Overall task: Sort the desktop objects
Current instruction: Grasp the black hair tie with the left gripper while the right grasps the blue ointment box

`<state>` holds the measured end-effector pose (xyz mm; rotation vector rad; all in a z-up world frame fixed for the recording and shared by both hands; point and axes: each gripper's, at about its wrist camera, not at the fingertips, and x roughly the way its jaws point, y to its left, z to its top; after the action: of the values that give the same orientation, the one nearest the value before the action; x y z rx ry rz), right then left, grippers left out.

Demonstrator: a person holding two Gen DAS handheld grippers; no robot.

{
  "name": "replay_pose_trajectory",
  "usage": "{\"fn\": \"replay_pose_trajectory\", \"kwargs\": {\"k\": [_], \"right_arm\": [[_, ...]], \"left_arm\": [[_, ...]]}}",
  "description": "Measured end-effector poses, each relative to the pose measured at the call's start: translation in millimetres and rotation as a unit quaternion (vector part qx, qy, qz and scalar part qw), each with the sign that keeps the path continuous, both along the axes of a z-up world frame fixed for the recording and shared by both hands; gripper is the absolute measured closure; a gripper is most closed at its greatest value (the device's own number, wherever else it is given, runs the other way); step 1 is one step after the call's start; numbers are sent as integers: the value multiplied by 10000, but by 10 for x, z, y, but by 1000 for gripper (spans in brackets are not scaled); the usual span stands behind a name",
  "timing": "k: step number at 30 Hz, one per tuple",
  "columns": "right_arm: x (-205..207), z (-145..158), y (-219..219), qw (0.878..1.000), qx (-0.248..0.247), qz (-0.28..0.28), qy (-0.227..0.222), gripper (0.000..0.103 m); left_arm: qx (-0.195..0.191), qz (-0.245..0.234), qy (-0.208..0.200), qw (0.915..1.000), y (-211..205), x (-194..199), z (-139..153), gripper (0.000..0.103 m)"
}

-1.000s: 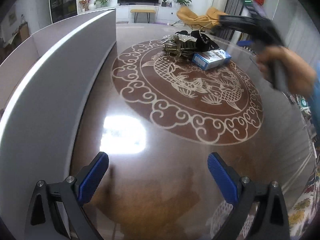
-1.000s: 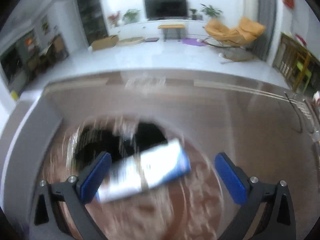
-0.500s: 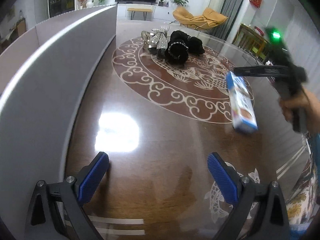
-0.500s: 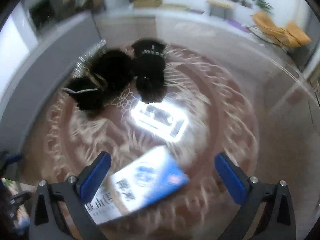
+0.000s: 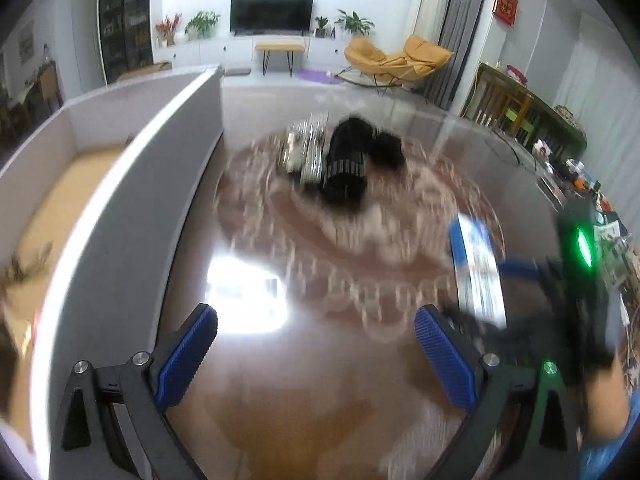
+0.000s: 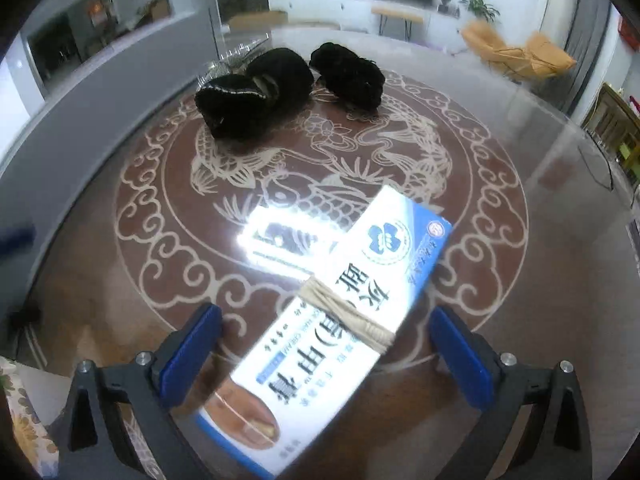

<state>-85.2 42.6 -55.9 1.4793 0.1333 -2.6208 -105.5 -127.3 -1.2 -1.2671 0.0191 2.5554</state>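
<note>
The box (image 6: 340, 320), bound with twine, lay flat on the table (image 6: 560, 280) between the right gripper's (image 6: 326, 356) wide-open jaws, touching neither pad, so it looked set down or not yet gripped. Beyond it sat black pouches (image 6: 256, 96). The left gripper (image 5: 316, 356) hung open and empty nearby, likely waiting its turn.

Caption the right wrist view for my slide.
Open right gripper above a twine-bound blue-and-white box on the patterned glass table.
</note>
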Motion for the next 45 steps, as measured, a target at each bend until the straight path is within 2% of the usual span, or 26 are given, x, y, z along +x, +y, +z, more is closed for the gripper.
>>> {"fn": "replay_pose_trajectory", "kwargs": {"k": [4, 6, 8, 10, 12, 13, 14, 15, 16, 19, 23, 26, 27, 29, 30, 31, 36, 40, 42, 45], "right_arm": [[191, 34, 273, 10000, -20, -41, 77, 0], [247, 71, 366, 9999, -32, 13, 139, 1], [332, 103, 428, 9997, -58, 36, 250, 2], [375, 131, 452, 9994, -56, -8, 341, 2], [436, 159, 479, 9994, -70, -27, 352, 3], [442, 165, 479, 9993, -72, -27, 357, 3], [431, 160, 478, 9993, -73, -24, 358, 3], [426, 158, 476, 9993, -74, -24, 359, 3], [429, 163, 474, 9993, -74, -24, 361, 3], [425, 158, 476, 9993, -75, -25, 359, 3], [418, 160, 476, 9993, -56, -43, 363, 3], [413, 165, 480, 9993, -60, -82, 360, 2], [411, 165, 481, 9993, -40, -111, 342, 0], [405, 160, 488, 9993, -43, -140, 333, 0], [403, 157, 487, 9993, -42, -141, 332, 0], [385, 145, 486, 9994, -41, -141, 327, 0], [381, 143, 485, 9994, -42, -144, 328, 0], [390, 143, 485, 9993, -34, -160, 337, 0], [384, 138, 487, 9993, -30, -172, 344, 0], [381, 137, 489, 9993, -31, -171, 344, 0]], "left_arm": [[-87, -32, 184, 9998, 360, -627, 96, 2], [-262, -102, 228, 9993, 577, -879, 76, 2], [-650, -119, 229, 9976, 799, -1108, -21, 2], [-882, -48, 186, 9959, 911, -1254, -119, 3], [-912, 26, 44, 9958, 959, -1379, -231, 2], [-907, 49, -21, 9959, 976, -1424, -295, 6], [-950, 91, -15, 9954, 978, -1448, -331, 14], [-991, 119, 8, 9950, 972, -1457, -353, 46], [-937, 116, -102, 9955, 945, -1474, -397, 67], [-703, 120, -96, 9974, 842, -1338, -431, 68], [-449, -146, -208, 9987, 681, -760, -438, 69], [-417, -366, -286, 9980, 553, -154, -436, 67], [-439, -389, -298, 9978, 525, 2, -434, 64], [-423, -379, -349, 9978, 414, 271, -450, 49], [-421, -353, -400, 9977, 365, 339, -467, 30], [-390, -340, -427, 9977, 322, 413, -482, 18], [48, -624, -324, 9975, 173, 586, -470, 18], [261, -862, 211, 9957, 160, 674, -257, 18], [216, -964, 347, 9945, 233, 622, -207, 18], [-76, -1136, 244, 9932, 410, 473, -285, 19]]}}
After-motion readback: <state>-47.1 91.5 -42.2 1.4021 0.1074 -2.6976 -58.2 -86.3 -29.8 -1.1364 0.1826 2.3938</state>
